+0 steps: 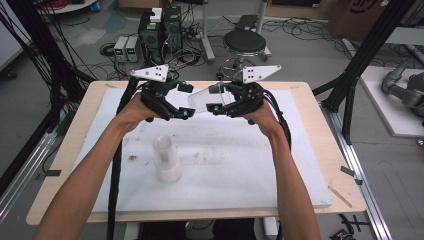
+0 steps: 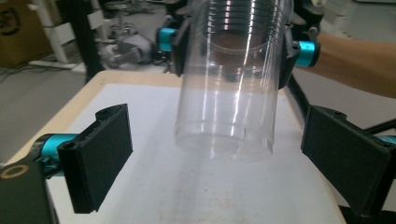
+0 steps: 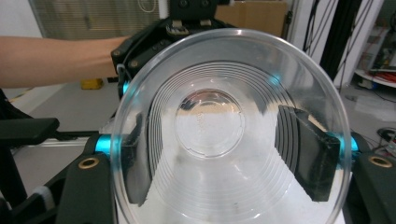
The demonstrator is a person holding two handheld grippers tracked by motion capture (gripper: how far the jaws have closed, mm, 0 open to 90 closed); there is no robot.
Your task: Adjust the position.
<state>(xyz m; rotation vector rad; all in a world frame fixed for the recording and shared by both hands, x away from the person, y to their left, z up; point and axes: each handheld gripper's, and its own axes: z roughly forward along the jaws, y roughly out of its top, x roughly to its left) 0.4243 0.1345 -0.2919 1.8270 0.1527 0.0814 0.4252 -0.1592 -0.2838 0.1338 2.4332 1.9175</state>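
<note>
Near stack: a pile of clear cups (image 1: 167,160) stood upright on the white mat (image 1: 240,165), open mat all around it.
Right gripper (image 1: 220,102): I had it clamped on a clear cup (image 1: 206,101), held above the mat's far half.
Left gripper (image 1: 184,100): my jaws stood wide, flanking the cup's base without touching.

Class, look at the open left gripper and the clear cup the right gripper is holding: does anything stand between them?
Nothing visible does. The clear cup, clamped near its rim by the right gripper, hangs in the air with its base towards the open left gripper. Between its jaws and the cup lies only open space above the white mat.
</note>
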